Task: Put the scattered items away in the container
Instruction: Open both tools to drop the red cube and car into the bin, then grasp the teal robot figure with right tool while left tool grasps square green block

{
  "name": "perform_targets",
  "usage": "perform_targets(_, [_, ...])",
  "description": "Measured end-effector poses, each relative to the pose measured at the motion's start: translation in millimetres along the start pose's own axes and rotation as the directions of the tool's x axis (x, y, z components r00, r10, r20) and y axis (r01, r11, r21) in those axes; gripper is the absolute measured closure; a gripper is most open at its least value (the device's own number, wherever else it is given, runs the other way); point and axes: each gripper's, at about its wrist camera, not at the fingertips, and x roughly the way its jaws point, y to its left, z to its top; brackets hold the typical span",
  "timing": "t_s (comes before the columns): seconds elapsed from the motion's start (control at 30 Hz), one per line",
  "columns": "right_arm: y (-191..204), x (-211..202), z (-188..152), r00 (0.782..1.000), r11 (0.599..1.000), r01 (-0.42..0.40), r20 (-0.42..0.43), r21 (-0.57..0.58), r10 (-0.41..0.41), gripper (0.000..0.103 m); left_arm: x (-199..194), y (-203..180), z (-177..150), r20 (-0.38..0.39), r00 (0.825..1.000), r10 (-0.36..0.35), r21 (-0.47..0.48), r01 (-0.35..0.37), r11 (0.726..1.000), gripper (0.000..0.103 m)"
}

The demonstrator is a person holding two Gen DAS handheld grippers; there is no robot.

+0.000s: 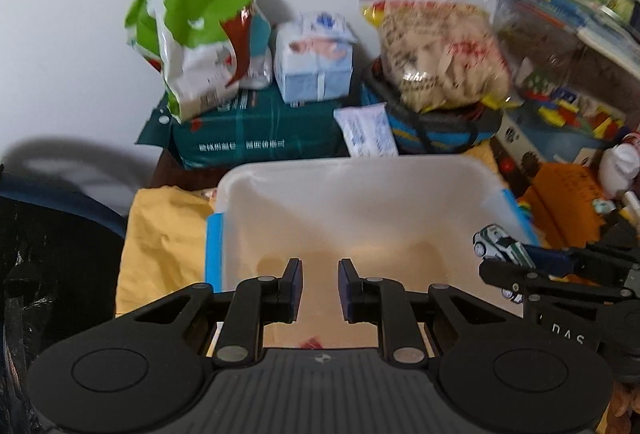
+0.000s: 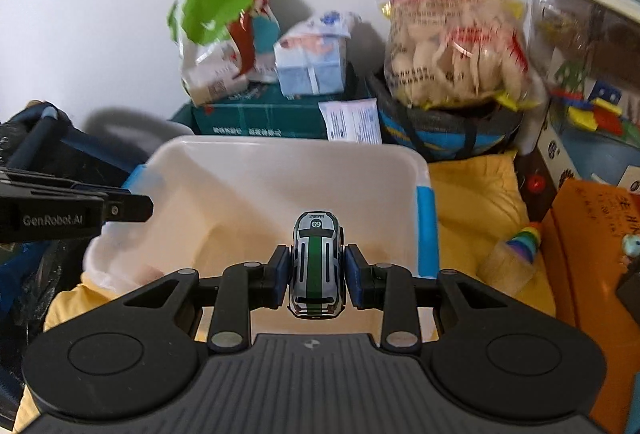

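Observation:
A white plastic container with blue handles stands on a yellow cloth; it also shows in the right wrist view. My right gripper is shut on a silver toy car with a green stripe and the number 69, held over the container's near right part. The car and right gripper also show in the left wrist view. My left gripper is open and empty above the container's near side; it also shows at the left of the right wrist view. A small red item lies under it.
Behind the container stand a green-white bag, a blue tissue pack, a green box, a bag of pale snacks and a white packet. A rainbow wooden toy and orange box lie at the right.

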Motion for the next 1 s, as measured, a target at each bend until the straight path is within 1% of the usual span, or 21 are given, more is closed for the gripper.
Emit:
perform_targets(0.03, [1, 5, 1, 1.000, 1.000, 0.005, -0.010, -0.008, -0.005, 0.070, 5, 0, 1, -0.005, 1.000, 0.003, 0.003, -0.003, 1.000, 0.080])
perform_targets(0.07, [2, 12, 3, 0.999, 1.000, 0.014, -0.032, -0.020, -0.015, 0.070, 9, 0, 2, -0.012, 1.000, 0.004, 0.007, -0.004, 1.000, 0.076])
perform_targets(0.1, [3, 17, 4, 0.998, 0.999, 0.023, -0.051, -0.024, -0.024, 0.067, 13, 1, 3, -0.024, 1.000, 0.008, 0.009, -0.008, 1.000, 0.071])
perform_targets(0.13, [4, 19, 6, 0.998, 0.999, 0.027, -0.062, -0.022, -0.028, 0.053, 16, 2, 4, -0.035, 0.999, 0.018, 0.009, -0.017, 1.000, 0.064])
perform_targets(0.17, [4, 20, 8, 0.998, 0.999, 0.024, -0.063, -0.021, -0.026, 0.043, 16, 3, 4, -0.037, 0.999, 0.026, 0.009, -0.025, 1.000, 0.058])
perform_targets(0.2, [5, 18, 9, 0.998, 1.000, 0.018, -0.060, -0.023, -0.020, 0.028, 15, 5, 3, -0.035, 0.999, 0.027, 0.010, -0.027, 1.000, 0.055])
perform_targets(0.23, [5, 15, 10, 0.999, 1.000, 0.014, -0.051, -0.025, -0.015, 0.025, 12, 6, 1, -0.034, 0.999, 0.027, 0.012, -0.027, 1.000, 0.052])
perform_targets(0.33, [5, 3, 9, 1.000, 0.999, 0.006, -0.015, -0.038, -0.007, 0.025, 1, 8, -8, -0.025, 0.999, 0.030, 0.039, -0.029, 0.999, 0.052])
perform_targets(0.43, [4, -25, 0, 0.998, 0.998, -0.016, 0.058, -0.057, 0.019, 0.026, -18, 8, -24, 0.000, 1.000, 0.011, 0.056, -0.011, 0.998, 0.049])
perform_targets(0.5, [0, -49, -17, 0.993, 0.998, -0.021, 0.112, -0.066, 0.029, 0.026, -33, 8, -40, 0.021, 1.000, -0.018, 0.061, 0.017, 0.998, 0.047])
perform_targets(0.53, [-4, -57, -29, 0.992, 0.998, -0.016, 0.122, -0.062, 0.024, 0.026, -39, 8, -51, 0.030, 0.999, -0.037, 0.062, 0.035, 0.997, 0.043])
perform_targets(0.6, [-14, -68, -59, 0.992, 0.999, 0.008, 0.123, -0.044, -0.003, 0.027, -48, 7, -78, 0.032, 0.996, -0.077, 0.066, 0.075, 0.995, 0.042])
perform_targets(0.63, [-19, -70, -74, 0.994, 0.999, 0.018, 0.112, -0.036, -0.014, 0.031, -49, 6, -94, 0.030, 0.995, -0.092, 0.073, 0.090, 0.993, 0.042])
perform_targets(0.67, [-25, -69, -91, 0.996, 0.999, 0.032, 0.084, -0.025, -0.029, 0.032, -49, 4, -109, 0.025, 0.995, -0.094, 0.081, 0.092, 0.992, 0.042])
perform_targets(0.7, [-30, -65, -107, 0.998, 0.999, 0.040, 0.047, -0.015, -0.040, 0.035, -47, 1, -124, 0.010, 0.995, -0.095, 0.091, 0.093, 0.991, 0.042])
perform_targets(0.73, [-35, -61, -121, 0.999, 0.999, 0.046, 0.005, -0.004, -0.046, 0.042, -43, -2, -138, -0.013, 0.995, -0.098, 0.101, 0.099, 0.990, 0.042])
perform_targets(0.8, [-44, -52, -145, 0.997, 0.999, 0.052, -0.060, 0.016, -0.051, 0.046, -33, -7, -161, -0.060, 0.993, -0.104, 0.113, 0.110, 0.987, 0.042])
perform_targets(0.9, [-53, -41, -169, 0.990, 0.997, 0.067, -0.123, 0.024, -0.063, 0.049, -21, -16, -186, -0.098, 0.991, -0.095, 0.148, 0.109, 0.983, 0.042])
perform_targets(1.0, [-58, -36, -176, 0.989, 0.997, 0.065, -0.138, 0.034, -0.059, 0.051, -15, -23, -197, -0.103, 0.990, -0.101, 0.170, 0.117, 0.978, 0.042])
